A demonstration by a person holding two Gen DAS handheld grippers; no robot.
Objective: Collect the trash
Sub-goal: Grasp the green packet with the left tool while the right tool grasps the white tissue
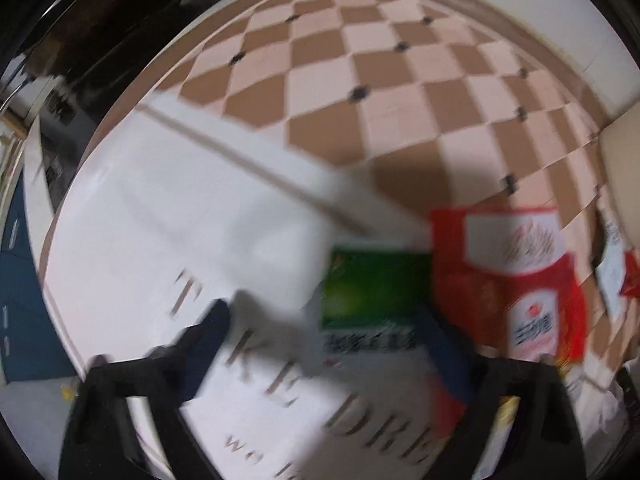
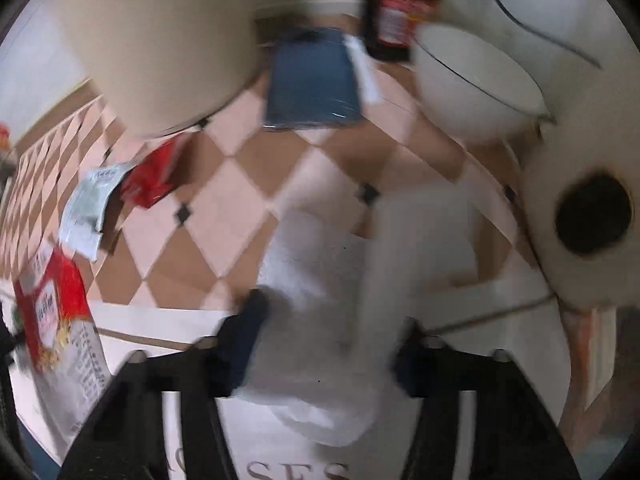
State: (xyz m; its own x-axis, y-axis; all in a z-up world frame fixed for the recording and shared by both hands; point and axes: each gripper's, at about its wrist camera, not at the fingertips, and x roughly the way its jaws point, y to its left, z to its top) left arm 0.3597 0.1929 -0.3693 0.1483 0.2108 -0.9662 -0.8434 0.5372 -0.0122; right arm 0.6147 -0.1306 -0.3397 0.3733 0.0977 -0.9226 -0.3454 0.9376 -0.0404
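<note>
Left gripper (image 1: 324, 344): held over a white mat (image 1: 160, 216); jaws were seen apart, a green packet (image 1: 372, 288) lying between them, contact not discernible through blur.
Right gripper (image 2: 328, 344): white tissue (image 2: 320, 280) lay between the jaws; whether it was clenched could not be told.
Red wrapper (image 1: 508, 280): lay just beside the green packet.
Floor (image 1: 360, 60): checkered tiles.
Other trash: a pale wrapper (image 2: 90, 208) and a red packet (image 2: 154, 176) lay on the tiles.

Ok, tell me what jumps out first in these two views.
The red snack packet grabs the eye, lying by a green packet where the white printed mat meets the checkered floor. In the right wrist view, crumpled white tissue sits between the right hand-held gripper's fingers, with a blue pad and dark bottle beyond.
</note>
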